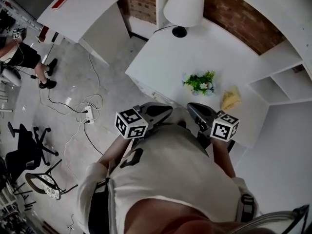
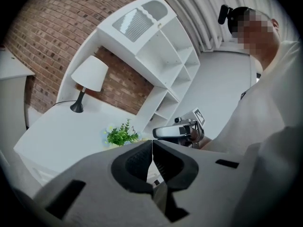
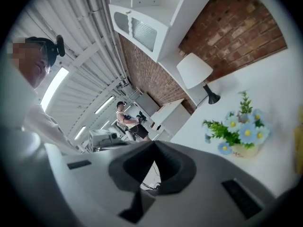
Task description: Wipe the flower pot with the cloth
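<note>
A small pale flower pot (image 1: pixel 200 83) with green leaves and blue flowers stands on the white table (image 1: pixel 161 62); the right gripper view shows this flower pot (image 3: pixel 246 150) ahead to the right. Just right of it lies a crumpled yellow cloth (image 1: pixel 230 99). My left gripper (image 1: pixel 168 111) and right gripper (image 1: pixel 191 107) hover side by side at the table's near edge, close to my chest, short of both pot and cloth. Each is shut with nothing between its jaws, as the left gripper (image 2: pixel 152 151) and right gripper (image 3: pixel 154 161) views show. The plant (image 2: pixel 122 135) sits beyond the left jaws.
A white table lamp (image 1: pixel 184 6) stands at the table's back by the brick wall. White shelves (image 1: pixel 282 82) rise on the right. Left of the table are another white desk (image 1: pixel 80 13), floor cables (image 1: pixel 87 112), office chairs (image 1: pixel 27 147) and a person (image 1: pixel 22 55).
</note>
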Motion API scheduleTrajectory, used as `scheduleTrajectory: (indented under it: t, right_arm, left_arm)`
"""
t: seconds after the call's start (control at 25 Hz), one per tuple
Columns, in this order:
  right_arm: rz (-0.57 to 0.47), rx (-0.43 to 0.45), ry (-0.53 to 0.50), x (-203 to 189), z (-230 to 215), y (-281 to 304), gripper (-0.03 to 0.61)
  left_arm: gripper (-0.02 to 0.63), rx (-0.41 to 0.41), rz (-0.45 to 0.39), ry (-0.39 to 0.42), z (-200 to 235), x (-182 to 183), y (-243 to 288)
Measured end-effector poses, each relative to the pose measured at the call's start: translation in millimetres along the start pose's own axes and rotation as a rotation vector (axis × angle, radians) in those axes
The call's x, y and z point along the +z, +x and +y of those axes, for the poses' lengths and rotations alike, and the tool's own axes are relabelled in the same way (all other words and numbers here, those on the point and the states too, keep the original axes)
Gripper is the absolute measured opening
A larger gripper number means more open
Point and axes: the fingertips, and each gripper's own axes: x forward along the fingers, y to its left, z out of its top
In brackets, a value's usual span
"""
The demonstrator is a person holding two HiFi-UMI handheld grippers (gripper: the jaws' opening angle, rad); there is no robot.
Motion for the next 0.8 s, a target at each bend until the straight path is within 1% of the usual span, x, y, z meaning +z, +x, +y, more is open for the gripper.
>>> scheduleTrajectory:
  t: [0.08,0.24,0.32,0.4,0.48,0.52,0.64,0.8]
  right_arm:
    - [-0.022,-0.015,0.007,10.6,-17.4,-14.8,0.009]
    - [-0.05,-0.092,0.076,16.3,-64.4,-67.5,0.009]
    - [-0.06,-0.154,0.083,23.3,-94.3,-96.8,0.009]
    - [-0.048,-0.256,0.082,25.4,-129.5,-122.4,0.009]
    - [-0.009,-0.371,0.053,23.3,-163.8,-142.6,0.009]
    - [0.011,-0.414,0.026,23.1,-176.6,-149.4,0.009]
    - [0.043,-0.481,-0.055,27.4,-196.9,-158.5,0.009]
    - [0.059,-0.577,-0.112,35.5,-224.2,-178.8,0.017]
  left_arm:
    - [0.021,0.022,-0.001,0.02,-1.0,4.4,18.0]
    - [0.021,0.048,-0.015,-0.038,-9.9,-0.2,58.1]
    - [0.021,0.06,-0.02,-0.062,-12.3,-1.8,74.6]
    - [0.021,0.077,-0.008,-0.08,-14.4,-5.3,86.0]
    - [0.021,0.091,0.011,-0.08,-16.8,-7.3,95.8]
    - [0.021,0.099,0.018,-0.072,-17.4,-6.6,99.0]
    - [0.021,0.132,0.021,-0.047,-16.4,-3.4,99.7]
    - [0.021,0.167,0.024,-0.062,-15.2,-9.0,101.6]
